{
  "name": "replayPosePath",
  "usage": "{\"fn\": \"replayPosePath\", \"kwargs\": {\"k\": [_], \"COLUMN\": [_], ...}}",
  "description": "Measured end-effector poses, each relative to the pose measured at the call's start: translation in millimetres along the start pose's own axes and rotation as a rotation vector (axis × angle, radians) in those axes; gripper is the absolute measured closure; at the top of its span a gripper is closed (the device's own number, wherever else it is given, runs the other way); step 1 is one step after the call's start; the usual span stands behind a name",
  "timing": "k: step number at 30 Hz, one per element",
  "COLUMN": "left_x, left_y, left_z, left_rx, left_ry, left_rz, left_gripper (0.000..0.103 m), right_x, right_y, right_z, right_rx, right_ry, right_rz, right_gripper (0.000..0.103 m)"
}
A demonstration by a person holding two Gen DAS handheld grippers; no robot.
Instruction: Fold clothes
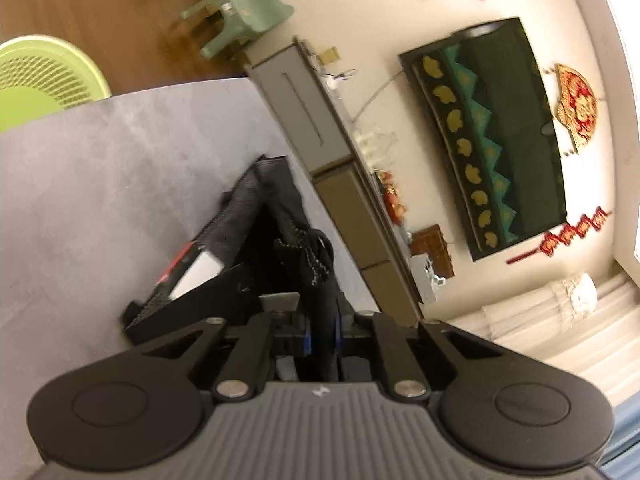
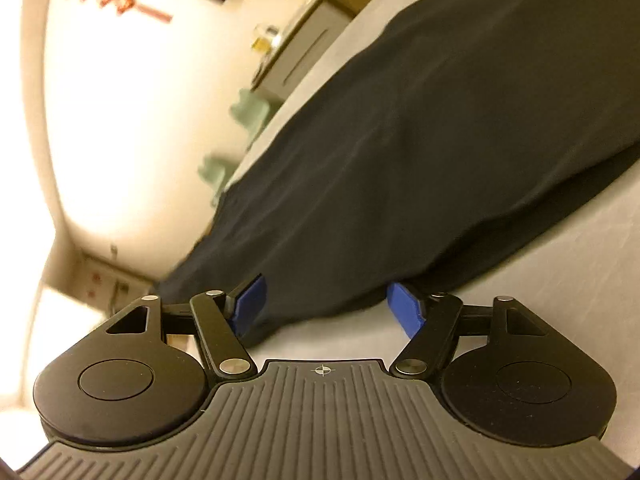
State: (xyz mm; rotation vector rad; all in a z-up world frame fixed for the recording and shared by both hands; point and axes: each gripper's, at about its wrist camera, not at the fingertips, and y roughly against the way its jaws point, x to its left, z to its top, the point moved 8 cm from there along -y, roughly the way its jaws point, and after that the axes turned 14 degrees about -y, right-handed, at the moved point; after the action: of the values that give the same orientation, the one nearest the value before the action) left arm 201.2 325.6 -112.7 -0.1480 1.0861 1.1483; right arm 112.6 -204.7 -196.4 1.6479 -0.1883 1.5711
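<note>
A black garment lies on a grey table [image 1: 100, 160]. In the left wrist view its waistband end [image 1: 248, 216], with mesh lining, a white label and a drawstring, is bunched and lifted. My left gripper [image 1: 322, 336] is shut on a fold of this black garment. In the right wrist view the garment [image 2: 420, 152] stretches long and flat across the table [image 2: 560, 280]. My right gripper [image 2: 326, 306] is open, its blue pads [image 2: 250, 300] on either side of the garment's near end, just above the cloth.
A light green mesh basket [image 1: 44, 76] stands beyond the table's far left edge. A green plastic chair [image 1: 240, 16], a low grey cabinet [image 1: 320, 128] and a wall-mounted TV [image 1: 500, 132] are behind the table. Green chairs [image 2: 248, 112] also show in the right wrist view.
</note>
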Motion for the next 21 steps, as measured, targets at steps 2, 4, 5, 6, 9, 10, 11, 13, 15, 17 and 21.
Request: {"fn": "replayPosePath", "kwargs": {"k": [2,4,5,6,9,10,11,13,15,17,21], "left_x": [12,31,41,48,49,46,43,34,25,7,-57], "left_y": [-1,-7,-10,-12,-11,-7,-2,15,35,48,1], "left_z": [-8,-17,-21,-23,-21,-19,-17,-10,-3,1,-19], "left_rx": [0.035,0.095,0.117,0.132,0.136,0.131,0.120,0.063,-0.004,-0.074,0.002], "left_ry": [0.018,0.008,0.014,0.019,0.002,-0.012,-0.032,-0.095,-0.160,-0.240,-0.480], "left_rz": [0.041,0.123,0.156,0.177,0.193,0.213,0.239,0.320,0.423,0.510,0.329], "left_gripper": [0.094,0.094,0.094,0.094,0.089,0.088,0.082,0.077,0.076,0.077,0.075], "right_x": [-6,-17,-23,-29,-40,-41,-42,-42,-38,-37,-20], "right_y": [8,16,21,27,44,50,57,80,107,140,139], "right_z": [6,11,15,20,31,34,38,48,61,85,126], "right_rx": [-0.007,-0.024,-0.039,-0.057,-0.088,-0.099,-0.110,-0.145,-0.196,-0.283,-0.340], "right_ry": [-0.051,-0.093,-0.107,-0.123,-0.167,-0.162,-0.156,-0.123,-0.076,-0.011,0.207], "right_rz": [0.030,0.030,0.023,0.017,0.005,-0.015,-0.036,-0.098,-0.169,-0.235,-0.429], "right_gripper": [0.038,0.040,0.043,0.044,0.044,0.044,0.044,0.044,0.044,0.042,0.041]}}
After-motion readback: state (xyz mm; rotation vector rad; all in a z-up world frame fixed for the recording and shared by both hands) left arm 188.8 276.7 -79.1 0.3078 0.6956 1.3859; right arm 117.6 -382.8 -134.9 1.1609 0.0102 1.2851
